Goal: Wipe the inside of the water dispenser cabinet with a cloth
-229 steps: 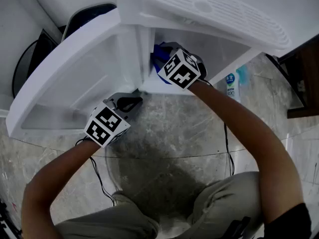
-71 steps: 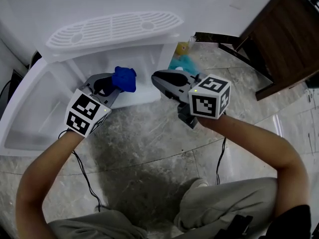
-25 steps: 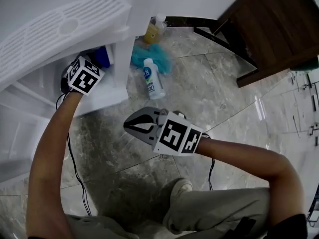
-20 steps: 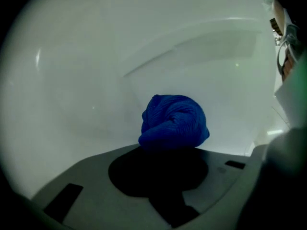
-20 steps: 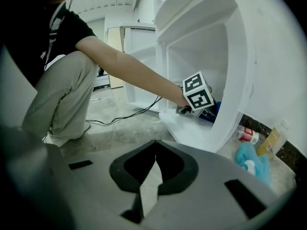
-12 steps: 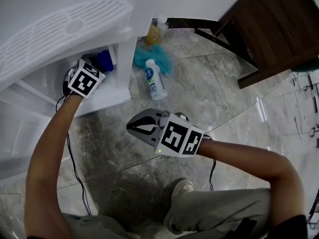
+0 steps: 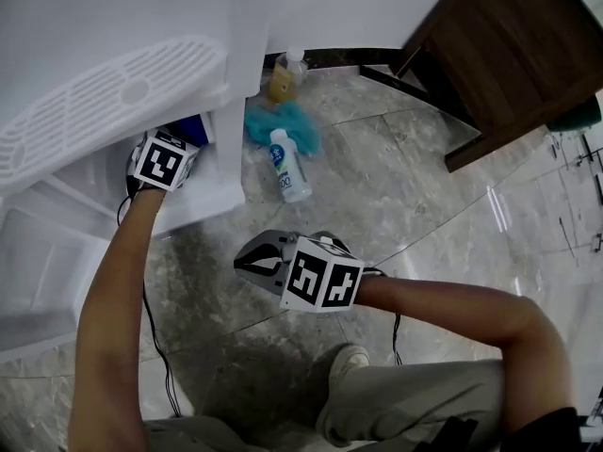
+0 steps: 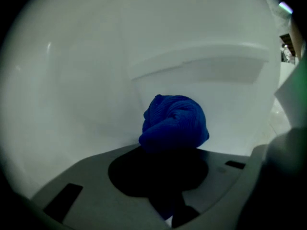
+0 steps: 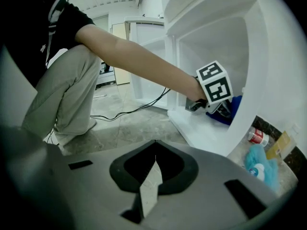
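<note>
The white water dispenser cabinet point(image 7: 221, 172) stands open at the left of the head view. Inside it my left gripper point(image 7: 174, 149) is shut on a bunched blue cloth point(image 7: 195, 128). In the left gripper view the cloth point(image 8: 175, 121) bulges out past the jaw tips of the left gripper point(image 8: 167, 150) and rests against the white inner wall point(image 8: 86, 80). My right gripper point(image 7: 256, 257) hangs over the marble floor outside the cabinet, shut and empty point(image 9: 153, 159). The right gripper view shows the left gripper's marker cube point(image 9: 216, 87) and the cloth point(image 9: 231, 110) in the cabinet opening.
The slotted drip tray point(image 7: 113, 97) overhangs the cabinet. On the floor to its right lie a white bottle point(image 7: 287, 163), a teal rag point(image 7: 283, 121) and an amber bottle point(image 7: 281, 78). A dark wooden cabinet point(image 7: 509, 55) stands at upper right. A black cable point(image 7: 155, 347) trails across the floor.
The left gripper has rolled a little while it stays inside the cabinet with the cloth. The right gripper hangs in about the same spot above the floor.
</note>
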### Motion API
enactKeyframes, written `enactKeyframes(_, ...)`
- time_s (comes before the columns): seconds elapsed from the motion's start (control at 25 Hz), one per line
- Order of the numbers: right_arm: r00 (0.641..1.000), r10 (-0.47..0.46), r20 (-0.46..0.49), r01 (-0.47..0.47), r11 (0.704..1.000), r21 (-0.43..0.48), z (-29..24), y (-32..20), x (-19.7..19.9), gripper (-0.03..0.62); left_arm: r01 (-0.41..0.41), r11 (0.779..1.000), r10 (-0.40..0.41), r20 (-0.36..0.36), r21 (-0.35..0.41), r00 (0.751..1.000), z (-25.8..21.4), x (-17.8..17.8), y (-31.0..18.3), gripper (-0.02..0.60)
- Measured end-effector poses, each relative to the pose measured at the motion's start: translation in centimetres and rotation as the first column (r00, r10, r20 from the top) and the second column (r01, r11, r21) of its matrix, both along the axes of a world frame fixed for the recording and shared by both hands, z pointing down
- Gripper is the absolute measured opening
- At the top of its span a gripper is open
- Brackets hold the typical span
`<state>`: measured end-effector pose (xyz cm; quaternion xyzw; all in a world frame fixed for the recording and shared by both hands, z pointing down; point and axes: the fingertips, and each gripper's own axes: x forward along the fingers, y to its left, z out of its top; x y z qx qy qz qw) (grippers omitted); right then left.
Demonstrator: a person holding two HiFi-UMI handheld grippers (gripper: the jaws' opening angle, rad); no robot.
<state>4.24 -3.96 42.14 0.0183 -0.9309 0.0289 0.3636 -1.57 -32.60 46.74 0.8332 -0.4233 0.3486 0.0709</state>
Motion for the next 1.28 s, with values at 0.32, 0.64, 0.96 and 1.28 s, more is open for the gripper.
enactKeyframes(0.32, 0.995, -0.095, -0.008, 0.095, 0.995, 0.008, 0.3, 1.2, -3.5, -0.001, 0.332, 0.929, -0.181, -0.585, 0.162, 0.791, -11.7, -1.6, 1.6, 0.089)
enactKeyframes(0.64, 0.992, -0.116, -0.043, 0.117, 0.993, 0.003, 0.9, 2.2, -3.5, -0.001, 0.39, 0.829, -0.012, -0.683, 0.402, 0.73, -19.2, -0.2, 3.6, 0.089)
enactKeyframes(0.96, 0.995, -0.087, -0.05, 0.087, 0.996, 0.004, 1.0, 1.7, -2.4, -0.002, 0.449, 0.731, 0.039, -0.688, 0.514, 0.725, -23.0, -0.1, 3.2, 0.089)
enactKeyframes(1.28, 0.997, -0.064, -0.05, 0.064, 0.998, -0.004, 0.7, 1.7, -0.5, -0.002, 0.488, 0.719, -0.011, -0.694, 0.495, 0.72, -23.0, -1.3, -0.4, 0.089)
